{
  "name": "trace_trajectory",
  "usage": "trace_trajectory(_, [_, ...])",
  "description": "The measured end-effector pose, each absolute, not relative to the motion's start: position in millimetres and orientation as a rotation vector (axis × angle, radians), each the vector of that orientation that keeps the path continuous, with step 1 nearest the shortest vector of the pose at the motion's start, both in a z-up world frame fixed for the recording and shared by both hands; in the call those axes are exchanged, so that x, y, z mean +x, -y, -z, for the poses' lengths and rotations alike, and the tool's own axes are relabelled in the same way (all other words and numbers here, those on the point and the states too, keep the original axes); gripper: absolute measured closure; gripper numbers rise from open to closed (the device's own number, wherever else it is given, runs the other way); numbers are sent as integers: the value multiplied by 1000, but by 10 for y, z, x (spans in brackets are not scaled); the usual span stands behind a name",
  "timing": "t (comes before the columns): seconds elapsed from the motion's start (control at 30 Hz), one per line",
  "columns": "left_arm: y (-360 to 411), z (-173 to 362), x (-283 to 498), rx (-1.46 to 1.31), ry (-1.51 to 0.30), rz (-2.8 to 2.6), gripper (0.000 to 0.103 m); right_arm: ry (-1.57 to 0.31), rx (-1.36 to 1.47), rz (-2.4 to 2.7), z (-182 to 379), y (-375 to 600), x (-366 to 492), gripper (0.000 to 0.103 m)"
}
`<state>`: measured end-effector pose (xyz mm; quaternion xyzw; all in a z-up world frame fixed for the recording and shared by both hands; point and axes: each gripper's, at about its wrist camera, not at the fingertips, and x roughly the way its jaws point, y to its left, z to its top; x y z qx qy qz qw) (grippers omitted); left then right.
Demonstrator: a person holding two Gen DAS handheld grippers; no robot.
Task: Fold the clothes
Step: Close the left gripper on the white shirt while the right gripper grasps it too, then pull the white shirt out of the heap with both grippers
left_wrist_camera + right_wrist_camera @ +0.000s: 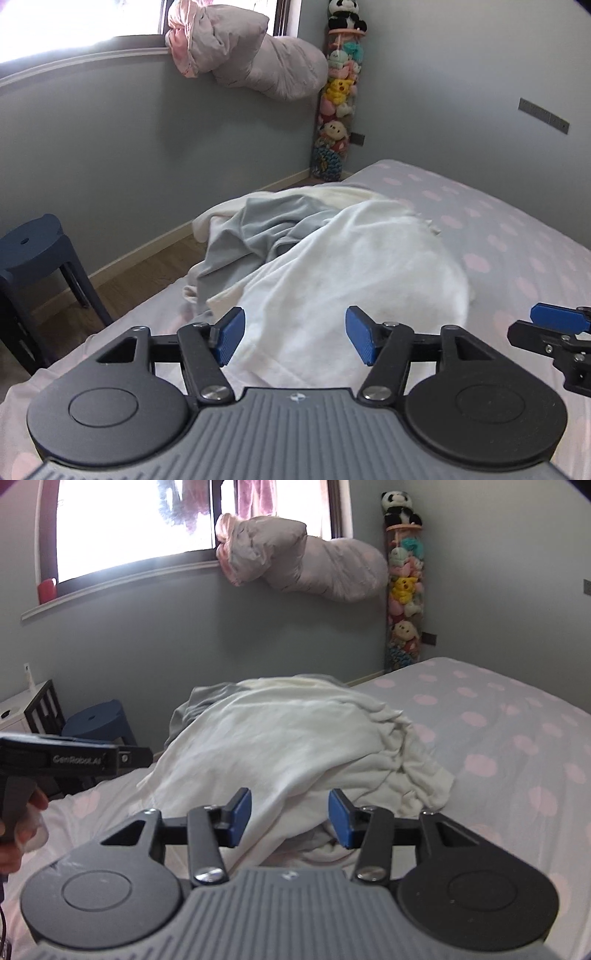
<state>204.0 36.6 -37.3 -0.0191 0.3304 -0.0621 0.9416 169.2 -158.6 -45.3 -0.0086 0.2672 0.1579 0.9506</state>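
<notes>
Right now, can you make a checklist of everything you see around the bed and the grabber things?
Surface: grey bed sheet with pink dots, mostly bare.
Job's things: crumpled white cloth garment lying over a grey cloth garment, both unfolded.
Clutter: nothing seen on the bed besides the clothes.
Grippers: left gripper open, nothing between its blue pads; right gripper open, above the white garment.
Cables: nothing seen.
Surroundings: dark blue plastic stool, tall clear tube of plush toys, bundled pale quilt on the windowsill, grey wall.
</notes>
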Motion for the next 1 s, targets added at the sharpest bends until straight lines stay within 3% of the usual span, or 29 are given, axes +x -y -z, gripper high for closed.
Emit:
trace_trajectory(0.3, [-570,806,2447,-107,-742,154,45,-614,-6,-347,800,1374,2182,53])
trace_trajectory(0.33, [-582,814,2463,-125,-734,167,53,-614,-3,-349,819,1358,2218,55])
trace_trajectory(0.37, [-598,810,2473,-150,-730,188,72,-611,-3,-352,826,1338,2246,67])
trace_trajectory(0.43, [-623,797,2488,-194,-722,228,84,-575,-16,-343,799,1302,2259,92])
trace_trajectory(0.5, [-593,756,2470,-205,-715,252,98,-528,-31,-331,729,1283,2235,98])
trace_trajectory(1.0, [323,-286,1522,-312,-553,577,100,-228,-26,-226,-311,1873,1281,101])
